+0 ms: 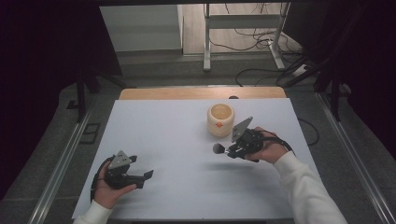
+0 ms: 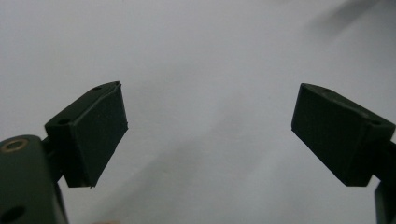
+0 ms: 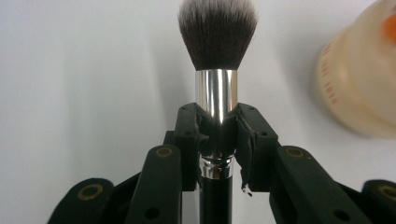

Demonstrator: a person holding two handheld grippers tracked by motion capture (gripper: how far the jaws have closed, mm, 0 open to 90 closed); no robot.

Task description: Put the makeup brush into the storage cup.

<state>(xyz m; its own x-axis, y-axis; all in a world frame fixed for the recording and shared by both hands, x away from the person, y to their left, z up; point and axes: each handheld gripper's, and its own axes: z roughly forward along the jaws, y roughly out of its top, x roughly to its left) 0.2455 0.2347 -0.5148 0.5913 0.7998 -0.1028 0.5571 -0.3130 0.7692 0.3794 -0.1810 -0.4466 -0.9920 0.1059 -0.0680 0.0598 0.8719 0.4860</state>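
Right now the right gripper's (image 3: 215,133) fingers (image 3: 189,140) are clamped on a makeup brush (image 3: 217,56), pads pressing either side of the shiny metal ferrule just where it meets the black handle. The brush runs straight out between the fingers along the gripper's own line, bristle head leading and handle trailing back under the body. In the high view the right gripper (image 1: 229,151) holds the brush (image 1: 218,148) clear of the bench (image 1: 163,140), roughly level, its long axis lying across the bench with the bristles toward the left edge, in the right half just in front of a pale round cup (image 1: 220,119).

The brush looks light and stiff in handle and ferrule, with a soft tuft that would splay if pressed. The polished metal is probably slippery, so the present hold at the ferrule's base seems sensible; the bristles are no place to grip.

Near the front left corner, the left gripper (image 1: 142,177) rests with its fingers (image 2: 93,135) spread wide, nothing between them.
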